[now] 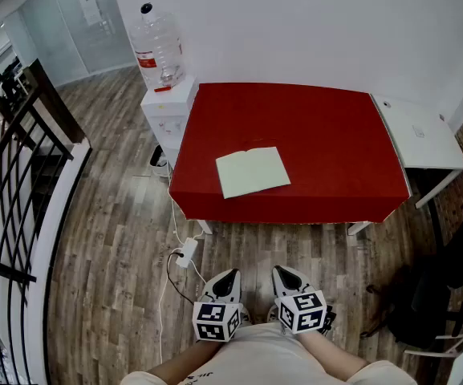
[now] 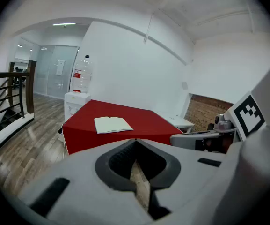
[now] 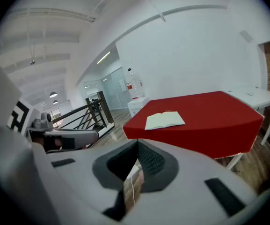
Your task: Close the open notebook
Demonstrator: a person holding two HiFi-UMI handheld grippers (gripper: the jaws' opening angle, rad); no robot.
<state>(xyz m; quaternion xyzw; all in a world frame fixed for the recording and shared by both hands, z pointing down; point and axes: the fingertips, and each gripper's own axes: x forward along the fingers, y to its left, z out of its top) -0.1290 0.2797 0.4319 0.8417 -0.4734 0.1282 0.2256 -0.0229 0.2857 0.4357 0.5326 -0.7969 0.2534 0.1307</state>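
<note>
The notebook [image 1: 252,172] lies open, pages up, on the red table [image 1: 327,127], toward its near left edge. A white desk [image 1: 420,133] stands against the table's right end, and a cabinet [image 1: 165,111] with a water bottle [image 1: 157,46] at its left. My left tongs [image 1: 229,276] and right tongs [image 1: 284,272] hang side by side close to my body, well apart from the table, both pressed together and empty.

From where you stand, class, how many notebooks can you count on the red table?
1. The open notebook lies on the red table, toward its near left corner. No other shows, and nothing on the table could hide one.
</note>
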